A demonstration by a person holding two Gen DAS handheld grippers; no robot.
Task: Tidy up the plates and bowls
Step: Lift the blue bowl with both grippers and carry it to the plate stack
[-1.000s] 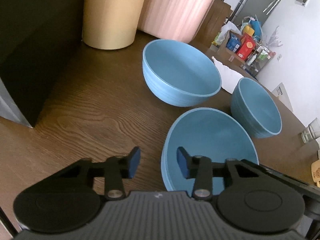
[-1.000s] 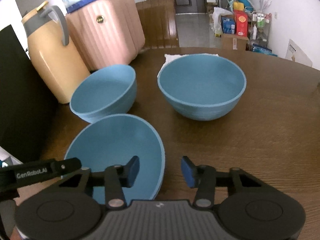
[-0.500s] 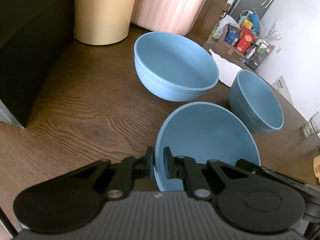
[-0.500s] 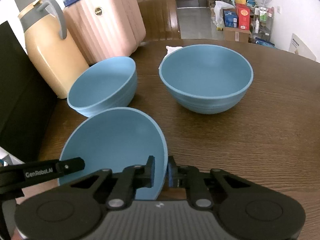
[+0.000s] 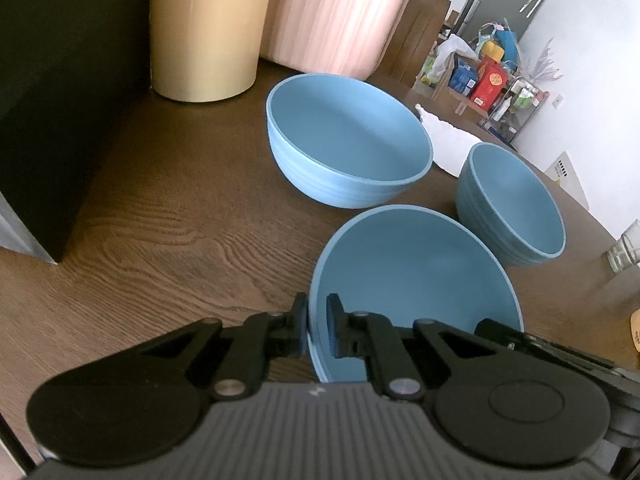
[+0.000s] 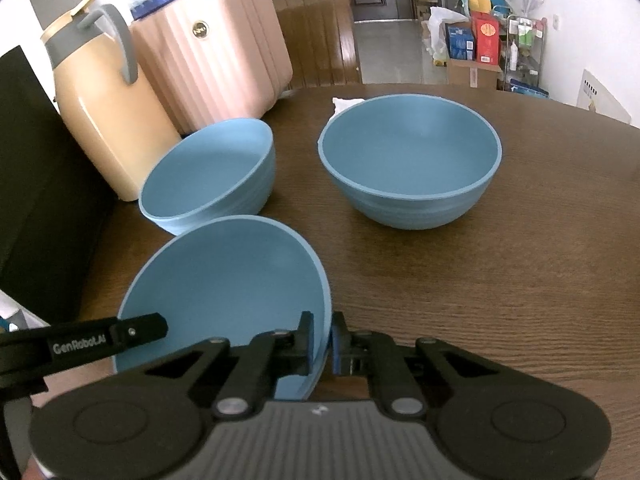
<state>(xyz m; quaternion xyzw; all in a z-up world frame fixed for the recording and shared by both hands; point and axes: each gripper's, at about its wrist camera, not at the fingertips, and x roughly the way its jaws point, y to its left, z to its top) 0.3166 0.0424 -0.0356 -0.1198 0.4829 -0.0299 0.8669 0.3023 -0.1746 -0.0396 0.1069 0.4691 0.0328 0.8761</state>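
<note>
Near bowl (image 5: pixel 416 276) base hidden behind gripper bodies; jug (image 5: pixel 204 28) top cropped; shelf items (image 6: pixel 486 38) perhaps boxes.

Hand-held gripper (image 6: pixel 321 342) clamping near bowl (image 6: pixel 224 280) rim

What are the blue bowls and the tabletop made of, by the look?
Bowls: probably matte plastic or melamine; thin walls, even blue, soft sheen, no glaze glare. Ceramic can't be ruled out. Tabletop: dark brown wood grain, low sheen; solid wood, veneer or laminate can't be told.
</note>
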